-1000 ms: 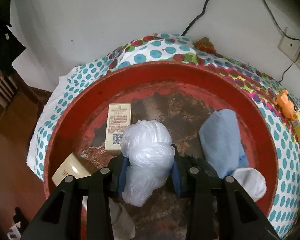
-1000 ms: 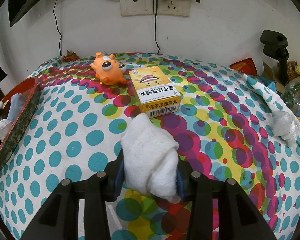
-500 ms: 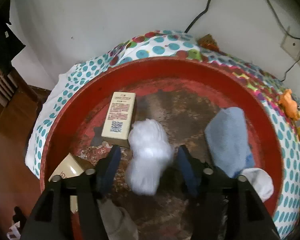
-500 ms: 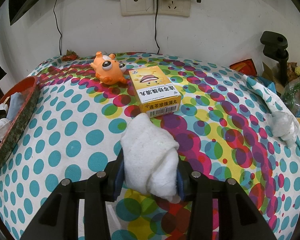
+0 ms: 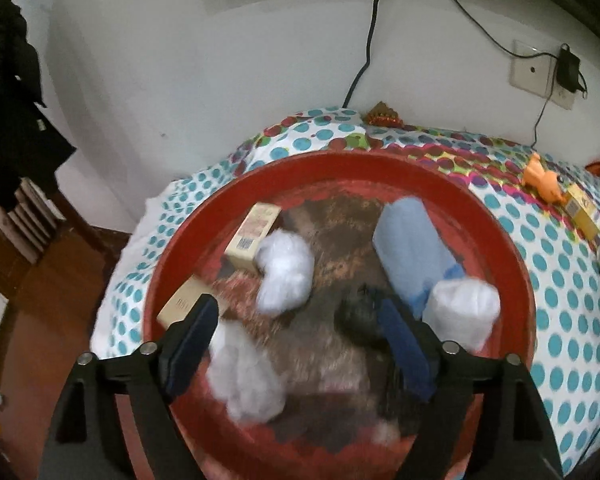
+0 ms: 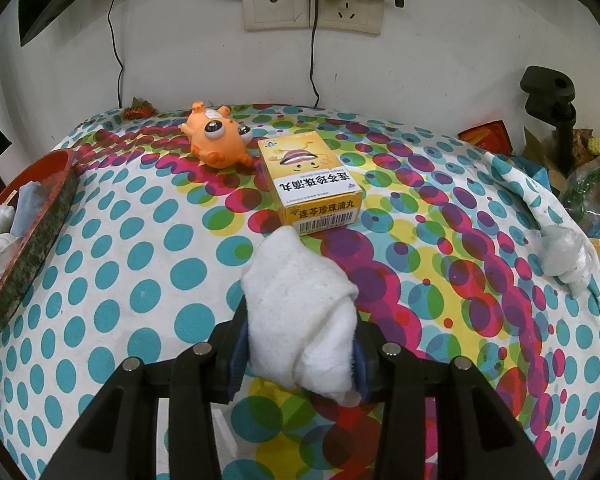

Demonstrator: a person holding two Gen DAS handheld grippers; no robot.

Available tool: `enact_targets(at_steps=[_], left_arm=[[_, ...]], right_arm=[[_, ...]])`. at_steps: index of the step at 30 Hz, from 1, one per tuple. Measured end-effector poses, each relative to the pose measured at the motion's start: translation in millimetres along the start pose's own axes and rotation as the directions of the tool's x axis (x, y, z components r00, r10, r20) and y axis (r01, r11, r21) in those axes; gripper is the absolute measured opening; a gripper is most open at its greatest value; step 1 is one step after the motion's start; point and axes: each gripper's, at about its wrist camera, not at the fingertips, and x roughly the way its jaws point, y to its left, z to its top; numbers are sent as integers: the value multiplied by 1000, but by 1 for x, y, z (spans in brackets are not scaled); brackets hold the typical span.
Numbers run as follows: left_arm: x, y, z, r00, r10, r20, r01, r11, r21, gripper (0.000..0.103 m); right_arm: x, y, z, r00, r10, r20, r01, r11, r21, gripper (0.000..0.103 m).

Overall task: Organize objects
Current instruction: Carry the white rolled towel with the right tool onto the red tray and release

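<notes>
Left gripper (image 5: 296, 344) stood with jaws wide, just having been opening, nothing between the pads; the crumpled plastic bag (image 5: 285, 276) lay released on the worn floor of the red basin (image 5: 380, 164), near its middle, touching the end of a beige box (image 5: 252, 236). Right gripper (image 6: 296, 360) was clamped on a rolled white cloth (image 6: 300, 312), over the near-centre of the dotted tablecloth (image 6: 140, 280). Judgement: the drop into the basin looked done; the step in hand was clearing the left gripper without snagging the loose white wad (image 5: 244, 372) by its left pad, so withdrawing straight up and back would be safest, then carrying the white cloth over the basin's rim at the table's left edge. Writing: the yellow box (image 6: 312, 188) beside the orange toy (image 6: 216, 140) read "连芩珍珠滴丸" above a barcode. The beige box's print was too blurred to read.
</notes>
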Motion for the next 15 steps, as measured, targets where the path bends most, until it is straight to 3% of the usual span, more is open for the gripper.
enact_targets(at_steps=[3,8,15], left_arm=[[-12,9,-19,1000,10,-3,-10,999,-37,85],[-32,27,-48,996,85,22,-83,993,-80,87],[-46,44,-69,991,125,53,-120,988,-98,99]], right_arm=[[0,1,0,1000,-6,1,6,1000,-6,42],[-2,2,-1,1000,-12,2,12,1000,-10,42],[-2,2,-1,1000,-15,2,15,1000,-12,42]])
